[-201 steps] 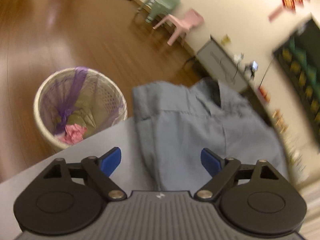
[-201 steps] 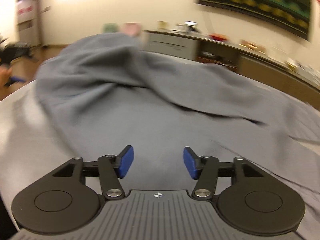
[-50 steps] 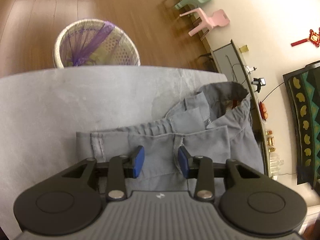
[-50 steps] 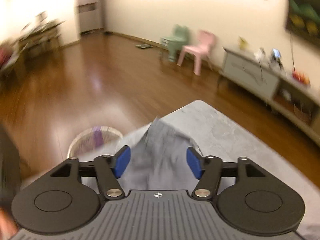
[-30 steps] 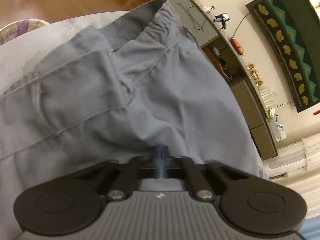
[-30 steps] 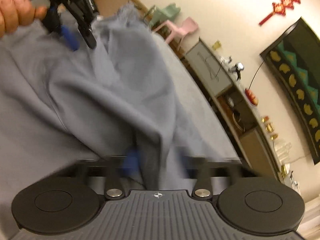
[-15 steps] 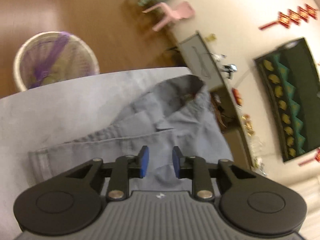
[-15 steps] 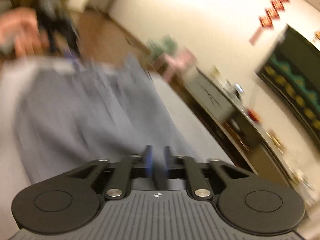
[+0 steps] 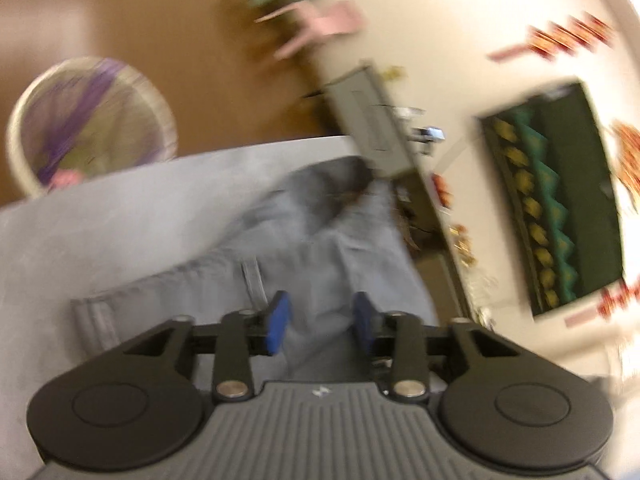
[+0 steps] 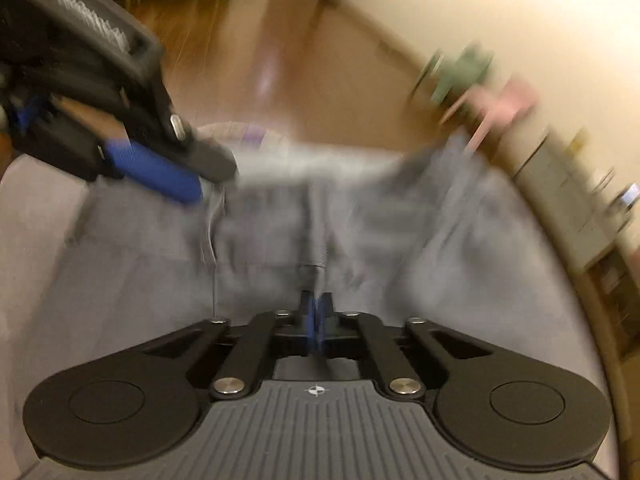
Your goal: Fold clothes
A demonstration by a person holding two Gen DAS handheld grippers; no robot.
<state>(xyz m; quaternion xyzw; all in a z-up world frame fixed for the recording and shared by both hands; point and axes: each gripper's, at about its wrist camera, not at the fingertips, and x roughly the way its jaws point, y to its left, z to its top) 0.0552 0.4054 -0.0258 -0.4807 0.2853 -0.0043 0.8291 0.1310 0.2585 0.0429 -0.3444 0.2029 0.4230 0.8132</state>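
No writing can be read. Grey trousers (image 10: 400, 240) are pinched by the clenched right tool (image 10: 316, 320); the released left tool (image 9: 320, 316) is held above their waistband.

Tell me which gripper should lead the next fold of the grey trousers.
Right, probably. The right gripper is shut on the grey trousers, while the left gripper hovers open above them, holding nothing.

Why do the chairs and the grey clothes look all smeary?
Both cameras were moving. In the left wrist view the grey trousers, pink chair and basket are streaked, while the left gripper stays fairly sharp. In the right wrist view the cloth smears worse around the closed right gripper, and the floor shows glare.
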